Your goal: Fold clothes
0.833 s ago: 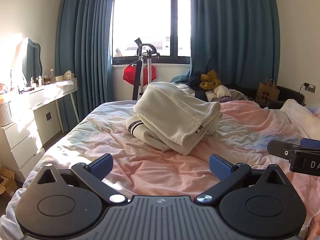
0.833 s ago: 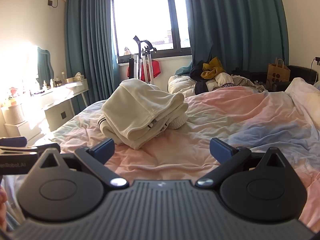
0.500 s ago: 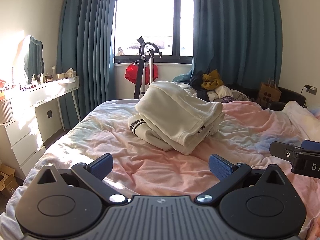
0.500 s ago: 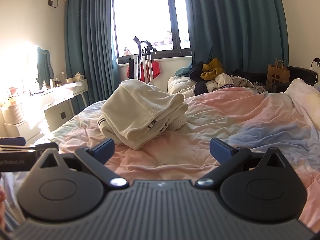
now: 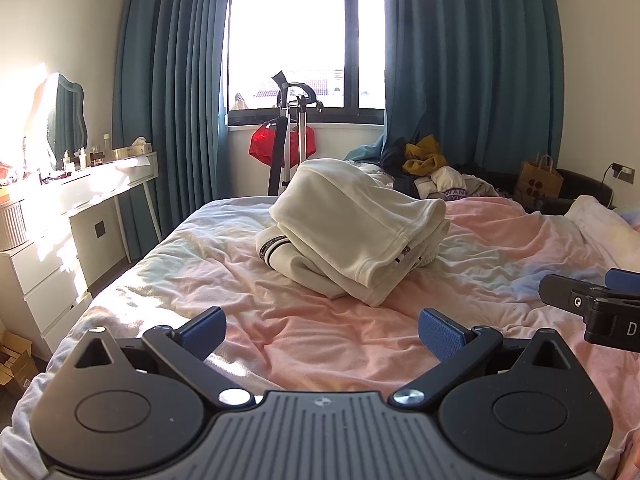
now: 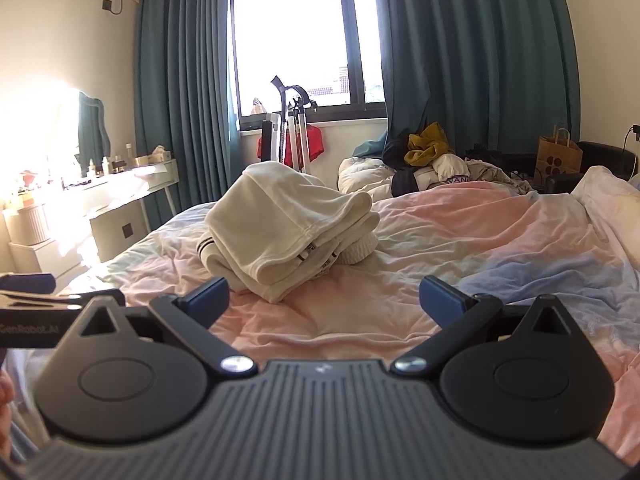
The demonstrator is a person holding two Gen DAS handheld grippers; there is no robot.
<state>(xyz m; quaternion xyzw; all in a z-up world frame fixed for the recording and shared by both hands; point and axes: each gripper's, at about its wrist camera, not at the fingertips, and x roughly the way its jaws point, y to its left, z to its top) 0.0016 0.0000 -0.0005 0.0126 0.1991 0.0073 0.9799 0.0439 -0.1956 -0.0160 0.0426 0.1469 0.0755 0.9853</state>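
Looking along the left tongs (image 5: 322,330), their jaws stand wide apart and empty above the bed (image 5: 304,332), while the cream clothes (image 5: 352,236) sit piled mid-bed well ahead; they look soft, light and floppy, best pinched at the near hem or the striped cuff. From the right tongs (image 6: 324,298), likewise spread with nothing between, the pile (image 6: 288,232) lies ahead-left, with bare sheet all around and the bed's left edge nearby.
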